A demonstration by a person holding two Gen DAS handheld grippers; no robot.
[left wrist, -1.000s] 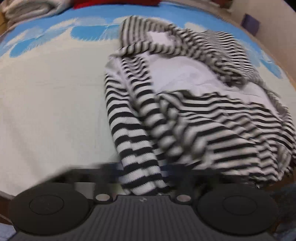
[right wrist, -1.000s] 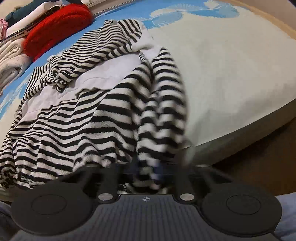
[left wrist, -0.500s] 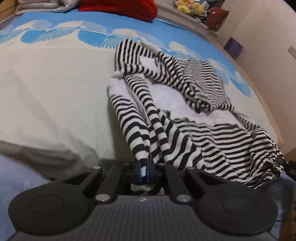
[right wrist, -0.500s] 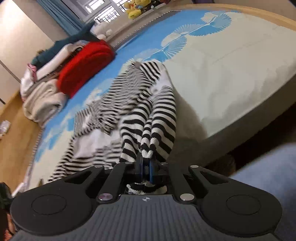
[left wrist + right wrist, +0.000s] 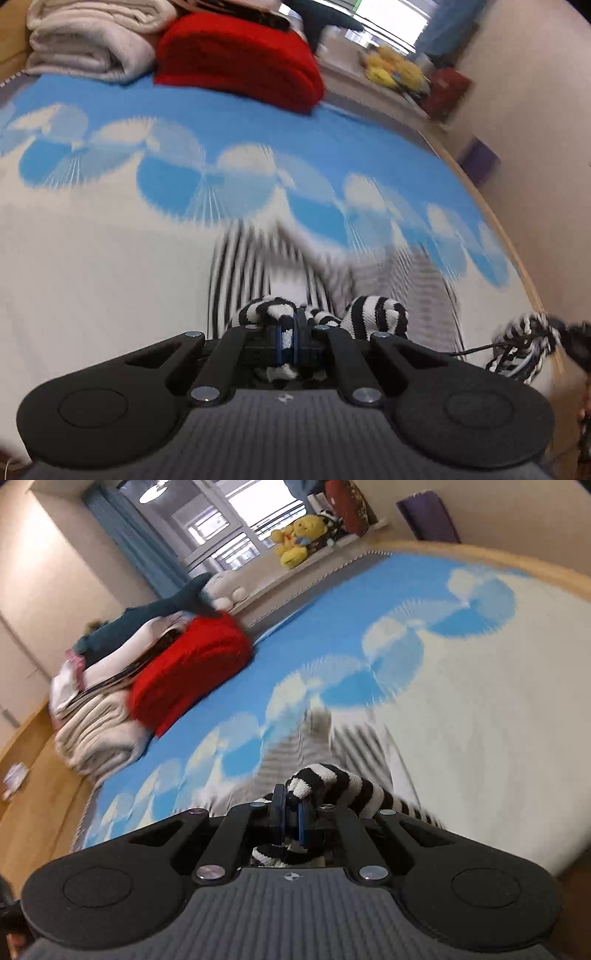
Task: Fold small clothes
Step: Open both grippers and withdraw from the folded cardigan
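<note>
The work surface is a bed (image 5: 92, 258) with a cream cover printed in blue and white fan shapes; a window sill with a yellow plush toy (image 5: 295, 539) runs beyond its far edge. Positions below are given relative to the red folded item (image 5: 240, 62) at the far side of the bed.

1. Task item: the striped garment (image 5: 251, 266), black and white, lies on the cover well on the near side of the red folded item. Most of it is motion-blurred in both wrist views, so its layout cannot be read.
2. Left gripper (image 5: 290, 338): jaws closed on a bunched striped edge, with cloth bulging above and below the pads.
3. Right gripper (image 5: 290, 821): jaws closed on a striped tube of cloth, probably a sleeve or cuff.
4. A white folded stack (image 5: 88, 40) sits touching the red folded item on its left in the left wrist view.

Likely faults from this state:
- Slip. Each grip holds a thick wad, not a flat edge. A fast pull could draw cloth out of 1 gripper and let that side drop.
- Skewed fold. If the 2 grippers travel unevenly, the garment would land twisted or with sleeves crossed.
- Snag. A dark cable (image 5: 476, 349) lies beside loose striped cloth at the near right edge of the bed; it could catch the cloth.
- Overshoot. Carrying too far toward the red folded item could disturb the finished stacks.
</note>
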